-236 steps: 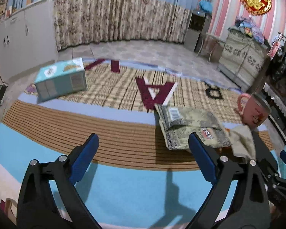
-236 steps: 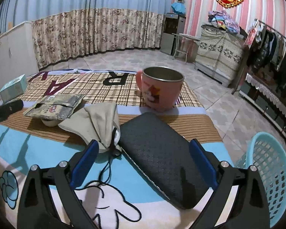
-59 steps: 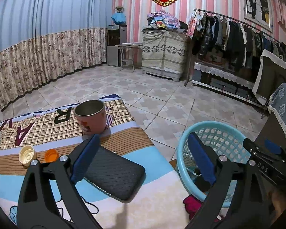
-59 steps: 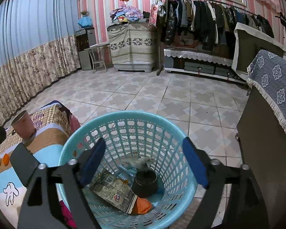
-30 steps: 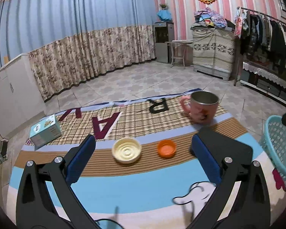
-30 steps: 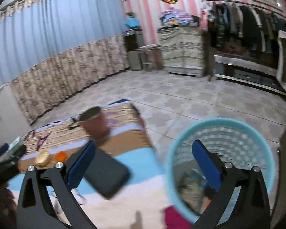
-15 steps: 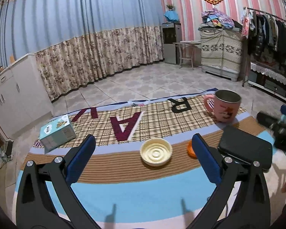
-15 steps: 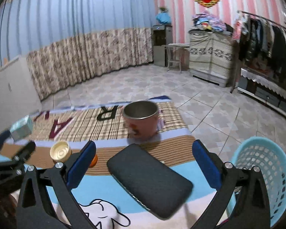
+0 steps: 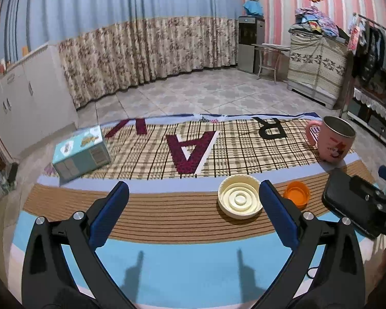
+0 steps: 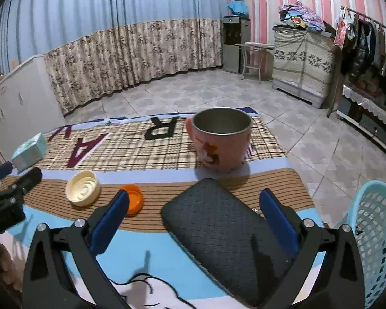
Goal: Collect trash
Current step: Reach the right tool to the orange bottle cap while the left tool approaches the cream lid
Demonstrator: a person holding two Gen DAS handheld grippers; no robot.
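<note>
With both my left tool (image 9: 190,211) and right tool (image 10: 193,219) wide and empty above the desk (image 9: 167,265), I judge the next pick is the cream lid (image 9: 240,199) or orange cap (image 9: 296,196), bound for the basket (image 10: 375,231).

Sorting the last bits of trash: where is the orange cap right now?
The orange cap lies on the mat's brown striped band, between the cream lid and the black case, nearer the lid.

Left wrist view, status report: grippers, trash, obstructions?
Left gripper open, empty. Right gripper open, empty. Cream lid and orange cap on mat, ungrasped. Nothing between left gripper and lid.
</note>
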